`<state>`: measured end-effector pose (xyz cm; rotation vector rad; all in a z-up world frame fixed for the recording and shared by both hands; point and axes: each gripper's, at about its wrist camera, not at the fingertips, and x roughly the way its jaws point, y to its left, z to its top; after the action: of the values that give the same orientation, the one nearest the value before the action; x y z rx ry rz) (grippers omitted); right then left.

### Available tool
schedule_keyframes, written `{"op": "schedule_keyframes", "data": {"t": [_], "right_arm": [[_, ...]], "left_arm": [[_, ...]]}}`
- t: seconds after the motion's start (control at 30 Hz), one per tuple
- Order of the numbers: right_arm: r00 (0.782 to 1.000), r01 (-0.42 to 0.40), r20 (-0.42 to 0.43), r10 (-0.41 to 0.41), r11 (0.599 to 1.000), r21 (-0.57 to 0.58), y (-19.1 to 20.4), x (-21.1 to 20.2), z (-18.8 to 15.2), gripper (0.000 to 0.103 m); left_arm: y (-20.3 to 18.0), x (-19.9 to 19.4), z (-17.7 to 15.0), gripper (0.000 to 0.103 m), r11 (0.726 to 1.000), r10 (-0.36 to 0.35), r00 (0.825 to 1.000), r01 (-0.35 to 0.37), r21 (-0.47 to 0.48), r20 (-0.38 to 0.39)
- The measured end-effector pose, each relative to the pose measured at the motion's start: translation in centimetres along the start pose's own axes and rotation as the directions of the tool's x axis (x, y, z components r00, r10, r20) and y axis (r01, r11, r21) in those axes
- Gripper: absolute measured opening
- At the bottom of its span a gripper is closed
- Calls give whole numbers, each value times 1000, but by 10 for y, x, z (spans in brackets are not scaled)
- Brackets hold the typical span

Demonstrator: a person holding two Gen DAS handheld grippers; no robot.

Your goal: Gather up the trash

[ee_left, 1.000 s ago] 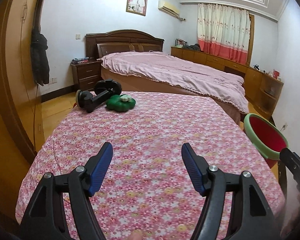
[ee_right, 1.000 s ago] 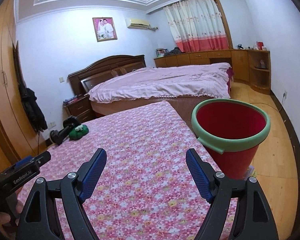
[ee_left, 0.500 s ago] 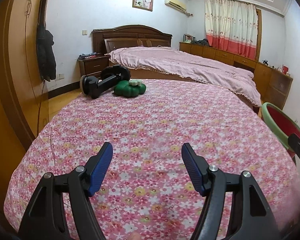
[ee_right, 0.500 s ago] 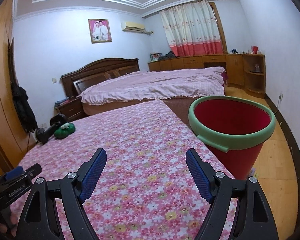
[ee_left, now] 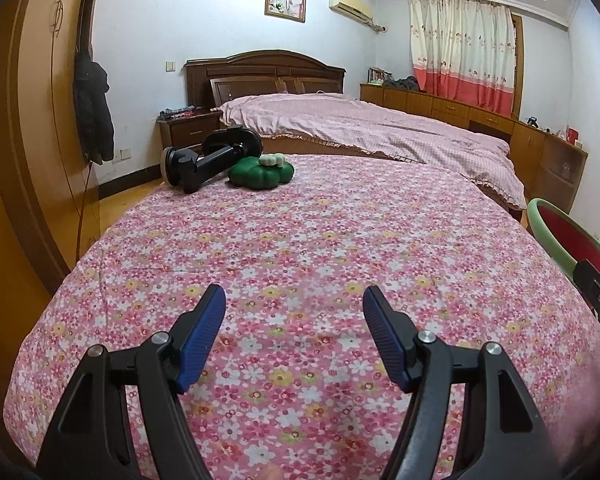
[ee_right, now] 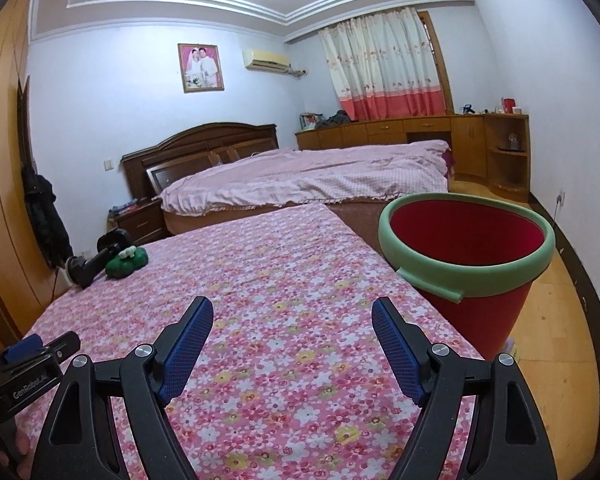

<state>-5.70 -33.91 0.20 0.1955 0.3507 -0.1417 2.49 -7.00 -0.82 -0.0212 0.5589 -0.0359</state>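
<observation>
Trash here looks to be the two things lying at the far left corner of the floral bedspread: a green lobed soft object with a small pale piece on top, and touching it on its left a black suction-cup mount lying on its side. Both are well apart from the grippers, while the red bin with the green rim stands on the floor just beside the bed's right edge. The green piece reads as plush or foam, so it should be light and yielding; I would pinch it across one rounded lobe or squarely across its middle, expecting it to squash rather than slip (the pale piece on top may be loose and could roll off if the thing is tilted). The mount looks like rigid plastic, somewhat heavier and smooth, with round ends that offer poor purchase; its straight arm between the two discs seems the surest place to close on. The soft bedding will give under any downward push, so a low sideways approach suits both. The left gripper hangs over the near bedspread with its jaws spread and nothing between them, and the right gripper is likewise wide apart and empty.
</observation>
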Motion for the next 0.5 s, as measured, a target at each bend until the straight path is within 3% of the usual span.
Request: {"op": "schedule_keyframes", "data": {"t": [0.5], "right_arm": [[1000, -11, 15, 11, 1000, 9, -1, -2, -3, 82]], "left_arm": [[0, -1, -1, 71, 1000, 5, 1000, -5, -12, -4]]}}
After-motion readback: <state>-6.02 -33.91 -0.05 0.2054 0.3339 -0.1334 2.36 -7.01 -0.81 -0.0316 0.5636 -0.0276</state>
